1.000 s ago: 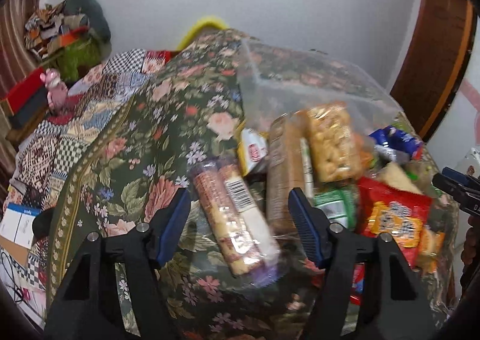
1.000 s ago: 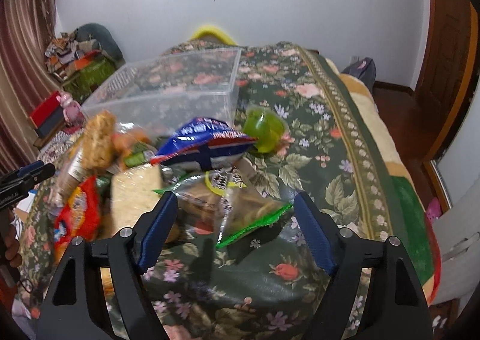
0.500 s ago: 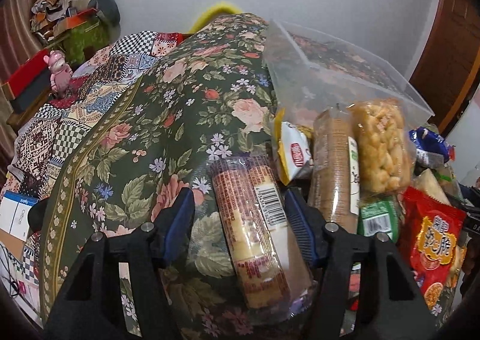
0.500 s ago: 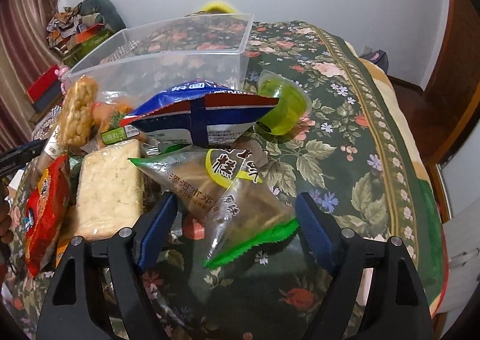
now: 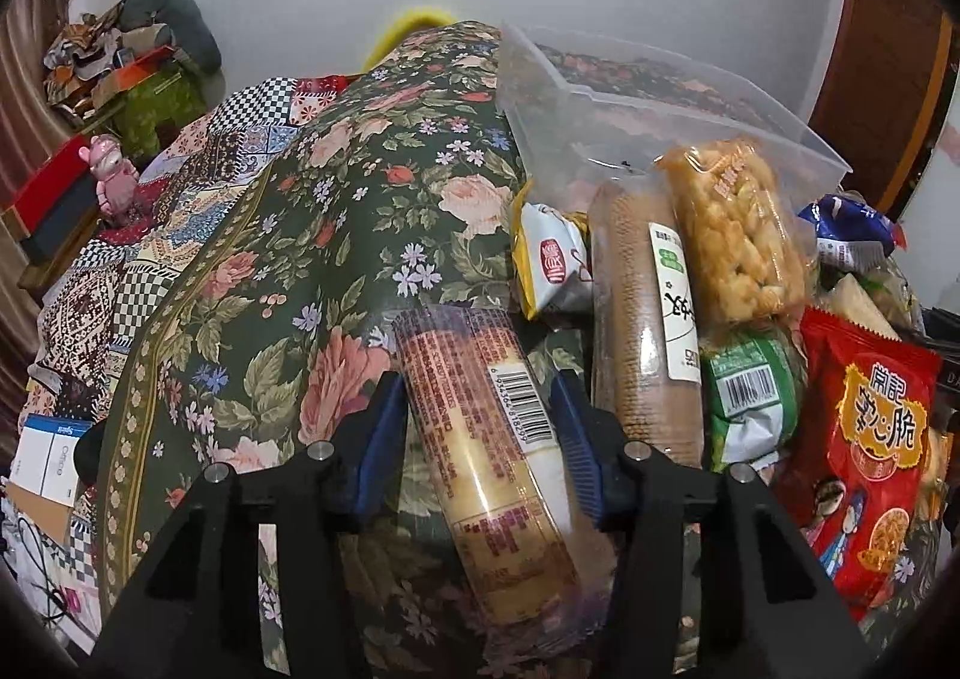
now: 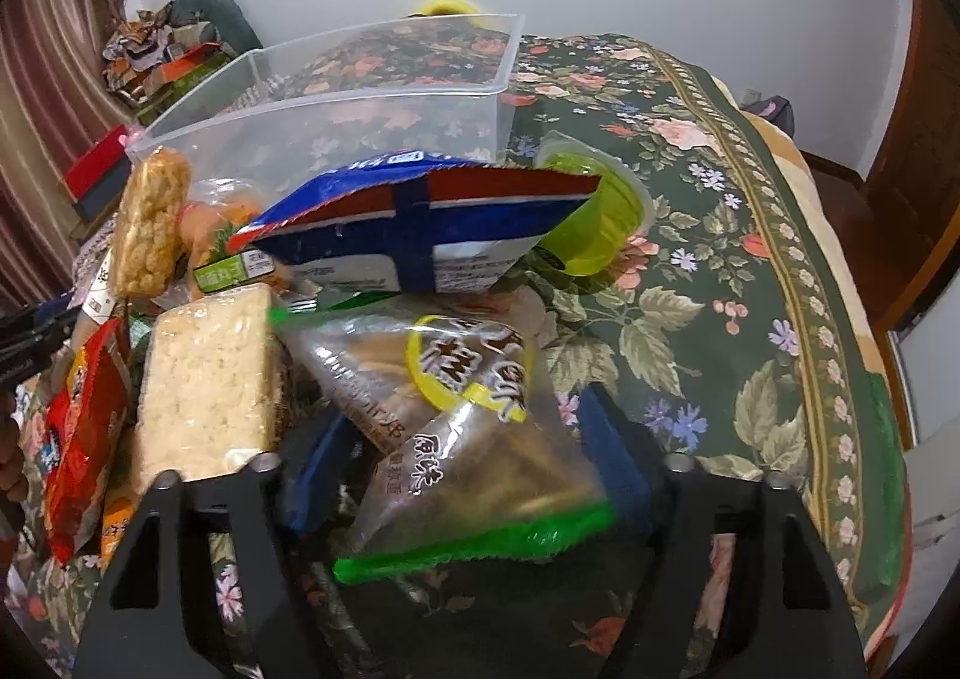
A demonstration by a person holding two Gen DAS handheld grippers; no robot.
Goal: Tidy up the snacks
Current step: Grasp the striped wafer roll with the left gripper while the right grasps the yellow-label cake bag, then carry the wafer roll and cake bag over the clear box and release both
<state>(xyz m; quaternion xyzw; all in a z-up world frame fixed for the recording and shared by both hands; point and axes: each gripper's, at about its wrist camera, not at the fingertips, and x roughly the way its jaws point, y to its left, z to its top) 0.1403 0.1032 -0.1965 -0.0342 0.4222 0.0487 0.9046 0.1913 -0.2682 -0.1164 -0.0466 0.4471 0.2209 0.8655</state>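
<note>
A long clear-wrapped biscuit pack (image 5: 489, 451) with a barcode label is seen lying lengthwise between the fingers of the left hand-held gripper (image 5: 474, 439); its blue pads (image 5: 378, 433) stand close against both sides of the pack, but whether they press it cannot be told. Just to the right of this hand-held gripper a brown cracker roll (image 5: 642, 319) and a puffed-rice bar (image 5: 735, 229) are leaned side by side, with a small white-and-yellow sachet (image 5: 549, 265) ahead of them and a red snack bag (image 5: 870, 451) further right. Beyond these a clear plastic bin (image 5: 630, 97) is set on the floral bedspread (image 5: 270, 271).

Between the spread fingers of the right hand-held gripper (image 6: 462, 451) a clear green-edged packet (image 6: 468, 451) is found, with its green seam nearest the camera; the pads (image 6: 612, 457) are held apart from it, so the jaws are open. To the left of this hand-held gripper a pale rice-cake block (image 6: 204, 379) is laid, ahead of it a blue-and-red bag (image 6: 420, 223), and ahead to the right a green jelly cup (image 6: 594, 211)
</note>
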